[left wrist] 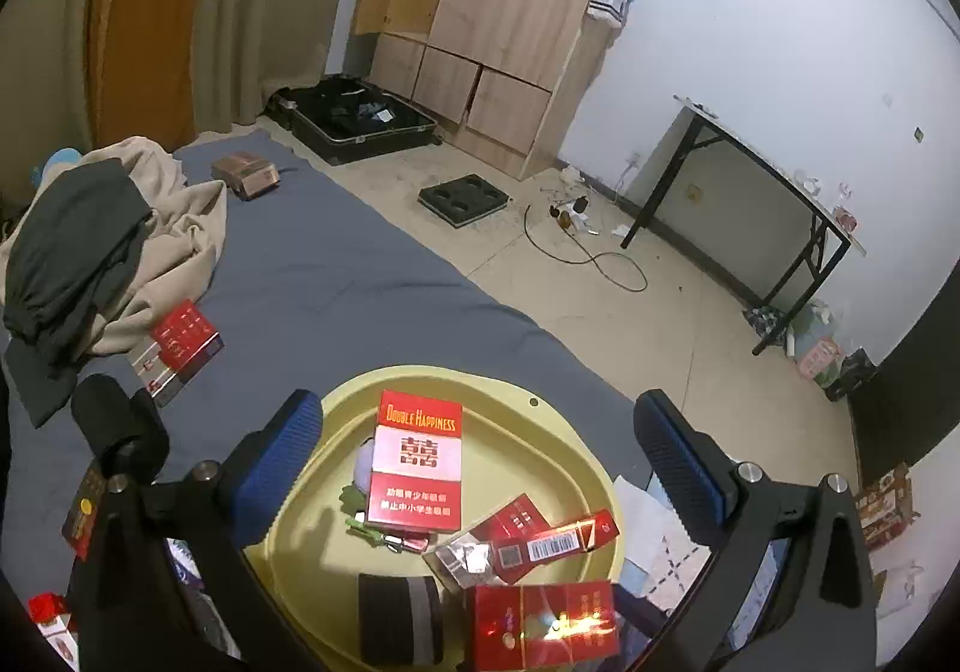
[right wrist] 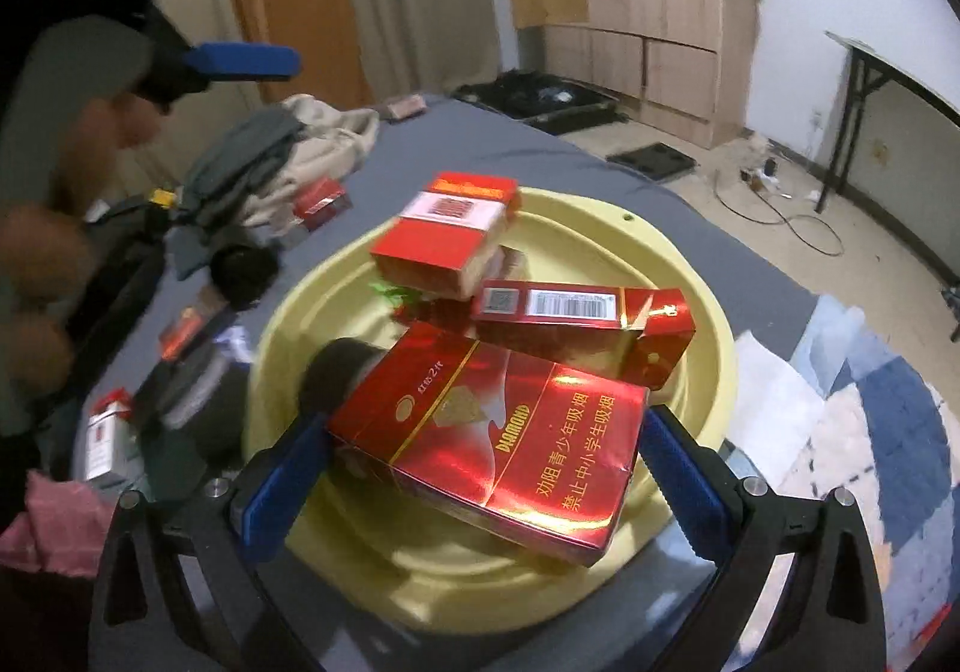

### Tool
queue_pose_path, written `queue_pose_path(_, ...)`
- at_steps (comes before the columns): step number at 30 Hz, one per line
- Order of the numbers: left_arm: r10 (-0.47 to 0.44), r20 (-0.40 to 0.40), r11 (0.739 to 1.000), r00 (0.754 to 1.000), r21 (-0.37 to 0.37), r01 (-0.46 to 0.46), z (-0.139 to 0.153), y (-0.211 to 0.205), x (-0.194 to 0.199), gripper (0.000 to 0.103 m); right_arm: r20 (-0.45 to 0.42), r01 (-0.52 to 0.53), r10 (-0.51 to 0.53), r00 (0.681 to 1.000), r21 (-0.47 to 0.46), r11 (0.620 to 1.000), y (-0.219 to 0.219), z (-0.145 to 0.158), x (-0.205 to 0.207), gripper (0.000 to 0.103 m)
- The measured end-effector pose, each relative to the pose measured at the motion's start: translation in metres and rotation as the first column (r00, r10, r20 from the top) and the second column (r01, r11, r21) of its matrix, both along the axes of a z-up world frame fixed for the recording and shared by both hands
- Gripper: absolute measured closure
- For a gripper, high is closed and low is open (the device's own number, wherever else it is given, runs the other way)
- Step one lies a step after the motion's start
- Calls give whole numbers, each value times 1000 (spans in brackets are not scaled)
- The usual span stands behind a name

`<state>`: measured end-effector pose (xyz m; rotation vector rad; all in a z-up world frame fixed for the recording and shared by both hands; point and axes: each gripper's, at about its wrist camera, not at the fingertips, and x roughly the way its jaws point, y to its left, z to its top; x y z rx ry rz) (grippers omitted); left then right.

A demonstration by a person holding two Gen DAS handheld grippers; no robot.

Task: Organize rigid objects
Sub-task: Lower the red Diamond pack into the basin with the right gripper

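Note:
A yellow basin (left wrist: pixel 480 379) (right wrist: pixel 690 276) sits on the grey-blue bed. Inside lie a red and white Double Happiness box (left wrist: pixel 415 462) (right wrist: pixel 444 237), a slim red pack (left wrist: pixel 543 543) (right wrist: pixel 582 324) with its flap open, and a dark rolled item (left wrist: pixel 399 618) (right wrist: pixel 336 372). My left gripper (left wrist: pixel 480 459) hovers open over the basin with nothing between its blue pads. Over the basin's near edge my right gripper (right wrist: pixel 486 468) is shut on a shiny red Diamond carton (right wrist: pixel 498 432) (left wrist: pixel 540 627), held tilted. More red packs (left wrist: pixel 180 348) (right wrist: pixel 321 204) lie on the bed to the left.
A heap of beige and dark clothes (left wrist: pixel 90 264) fills the bed's left side, with a brown box (left wrist: pixel 246 174) beyond. White papers (left wrist: pixel 654 540) lie right of the basin. On the floor are an open black suitcase (left wrist: pixel 360 120), a cable and a folding table (left wrist: pixel 768 192).

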<state>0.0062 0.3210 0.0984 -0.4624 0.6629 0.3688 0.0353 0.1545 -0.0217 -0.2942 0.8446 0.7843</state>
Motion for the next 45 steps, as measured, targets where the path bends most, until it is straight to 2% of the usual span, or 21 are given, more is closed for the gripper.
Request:
queue_pose_path(5, -8, 9, 1000, 1000, -22, 8, -1, 0, 7, 0, -30, -9, 9, 1000, 11, 1000, 2, -13, 12, 0)
queue_pose_path(8, -17, 5, 1000, 1000, -15, 17, 0, -4, 8, 0, 3, -18, 18, 1000, -15, 1000, 6, -18, 7, 0)
queue_pose_path(10, -15, 5, 1000, 1000, -23, 15, -1, -3, 6, 0, 33, -6, 4, 999, 51, 999, 0, -6, 4, 0)
queue_pose_path(11, -10, 5, 999, 1000, -34, 10, -1, -2, 5, 0, 40, 3, -5, 999, 54, 999, 0, -5, 4, 0)
queue_pose_path(13, -3, 7, 999, 1000, -39, 4, -1, -1, 5, 0, -7, -13, 12, 1000, -43, 999, 9, -17, 9, 0)
queue_pose_path(16, 4, 9, 999, 1000, -41, -3, -1, -2, 3, 0, 61, -14, 17, 998, -39, 999, 8, -15, 3, 0)
queue_pose_path(18, 8, 5, 999, 1000, -40, -7, -1, -2, 3, 0, -25, -9, 7, 1000, -84, 996, 9, -26, 10, 0)
queue_pose_path(20, 13, 6, 999, 1000, -46, -12, -1, -2, 3, 0, -62, 22, -25, 998, -58, 998, 3, -27, 15, 0)
queue_pose_path(23, 6, 7, 999, 1000, -54, -5, -1, -4, 4, 0, -70, 36, -37, 997, -18, 999, -2, -26, 17, 0)
queue_pose_path(27, -2, 3, 999, 1000, -50, 2, -1, -6, 5, 0, -75, -4, -1, 997, -63, 998, 2, -34, 16, 0)
queue_pose_path(31, 3, 7, 998, 1000, -62, -2, -1, -6, 6, 0, -95, -41, 38, 995, -37, 998, 4, -41, 14, 0)
queue_pose_path(34, 3, 8, 998, 1000, -62, -2, -1, -6, 6, 0, -67, -43, 40, 997, -52, 998, 5, -40, 12, 0)
queue_pose_path(38, 13, 15, 997, 1000, -75, -12, -1, -3, 5, 0, -49, -38, 39, 998, 17, 999, 5, -29, 6, 0)
queue_pose_path(41, 15, 12, 996, 1000, -85, -14, -3, 0, 5, 0, -42, -71, 71, 997, -3, 997, 4, -29, 4, 0)
queue_pose_path(43, 16, 11, 996, 1000, -87, -15, -3, 1, 4, 0, -79, -79, 77, 994, -18, 997, 3, -31, 6, 0)
queue_pose_path(45, 19, 18, 995, 1000, -94, -18, -3, 2, 3, 0, -99, -69, 61, 993, -82, 994, 8, -37, 12, 0)
